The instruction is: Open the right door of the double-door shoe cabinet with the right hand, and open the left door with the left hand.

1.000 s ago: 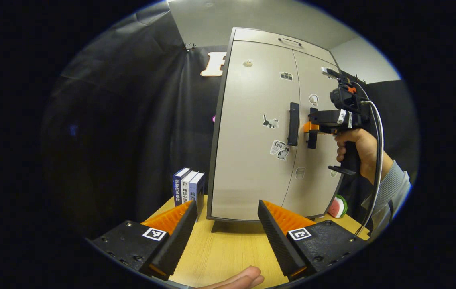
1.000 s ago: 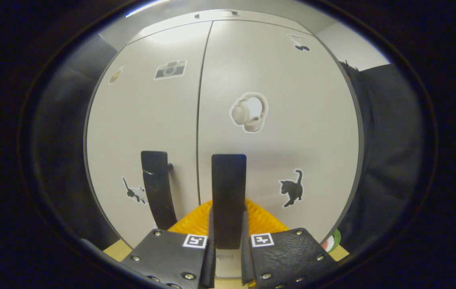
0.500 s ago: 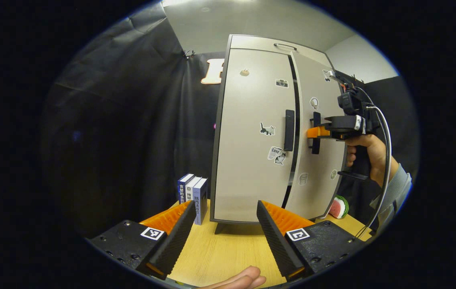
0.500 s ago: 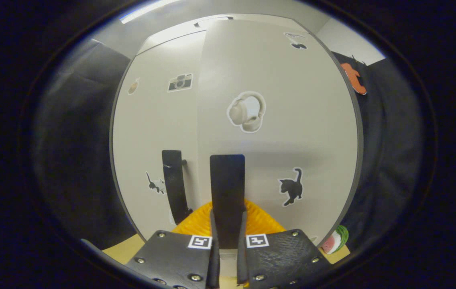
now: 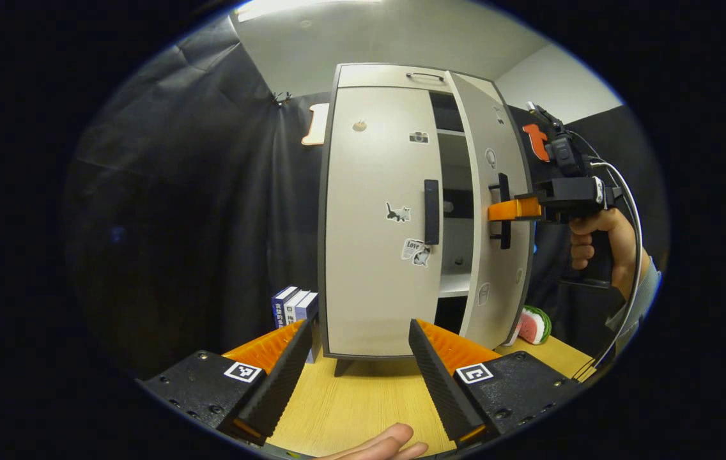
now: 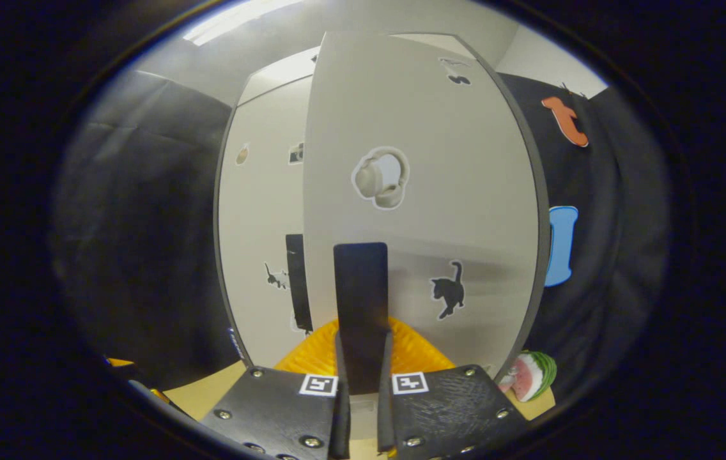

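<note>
While my left gripper (image 5: 358, 364) hung spread before the tall grey double-door shoe cabinet (image 5: 376, 217), its left door (image 5: 379, 255) sat closed. In the right gripper view, my right gripper (image 6: 363, 383) pinched the black handle (image 6: 361, 306) of the swung-out right door (image 6: 420, 211).

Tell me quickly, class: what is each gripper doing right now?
Left gripper: open, holding nothing, short of the closed left door.
Right gripper: shut on the right door handle, with the right door partly open.
</note>
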Demonstrator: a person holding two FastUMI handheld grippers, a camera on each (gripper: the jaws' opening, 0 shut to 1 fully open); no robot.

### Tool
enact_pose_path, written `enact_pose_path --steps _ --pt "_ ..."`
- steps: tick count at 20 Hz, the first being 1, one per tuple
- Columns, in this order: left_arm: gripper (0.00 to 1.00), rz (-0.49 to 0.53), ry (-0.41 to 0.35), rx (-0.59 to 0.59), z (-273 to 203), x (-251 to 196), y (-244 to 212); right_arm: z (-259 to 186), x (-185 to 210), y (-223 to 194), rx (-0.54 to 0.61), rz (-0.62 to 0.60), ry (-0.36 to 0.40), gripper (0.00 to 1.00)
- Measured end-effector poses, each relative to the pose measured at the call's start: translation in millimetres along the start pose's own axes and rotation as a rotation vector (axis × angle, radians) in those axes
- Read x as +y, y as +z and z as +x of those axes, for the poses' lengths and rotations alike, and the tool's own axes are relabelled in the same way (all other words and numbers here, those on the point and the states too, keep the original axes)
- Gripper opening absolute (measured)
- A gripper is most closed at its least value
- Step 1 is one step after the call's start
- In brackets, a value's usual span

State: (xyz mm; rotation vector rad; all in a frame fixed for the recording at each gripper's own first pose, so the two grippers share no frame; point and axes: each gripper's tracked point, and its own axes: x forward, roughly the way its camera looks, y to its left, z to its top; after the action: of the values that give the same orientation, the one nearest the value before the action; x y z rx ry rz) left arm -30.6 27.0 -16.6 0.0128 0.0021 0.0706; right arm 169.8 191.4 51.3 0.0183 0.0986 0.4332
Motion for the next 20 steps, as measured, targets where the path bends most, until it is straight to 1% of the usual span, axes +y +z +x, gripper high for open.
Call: enact_pose_path --steps 1,2,8,11,17,18,20 --pt "0.90 0.002 -0.003 0.003 -0.3 -3.7 -1.2 -6.4 -2.0 -0.3 0.002 0.000 0.008 0.17" --pt "0.95 0.001 -0.011 0.007 0.2 -9.0 -1.6 -12.5 -6.1 -0.2 0.006 -0.001 0.014 0.17" --pt "0.95 0.016 -0.052 0.019 1.6 -35.9 -2.4 -51.1 -31.5 2.3 0.009 0.013 0.034 0.17" --pt "0.95 0.021 -0.078 0.009 0.3 -49.7 1.0 -61.3 -40.0 3.2 0.009 0.017 0.038 0.16" --pt "0.95 0.036 -0.105 0.018 4.4 -63.9 -4.3 -75.7 -54.9 3.6 0.008 -0.006 0.010 0.16" --pt "0.95 0.039 -0.109 0.021 4.5 -65.0 -5.3 -79.1 -59.2 3.6 0.006 -0.009 0.007 0.14" --pt "0.95 0.038 -0.127 0.033 6.8 -69.0 -10.1 -87.7 -71.5 5.8 -0.001 -0.015 -0.011 0.16"
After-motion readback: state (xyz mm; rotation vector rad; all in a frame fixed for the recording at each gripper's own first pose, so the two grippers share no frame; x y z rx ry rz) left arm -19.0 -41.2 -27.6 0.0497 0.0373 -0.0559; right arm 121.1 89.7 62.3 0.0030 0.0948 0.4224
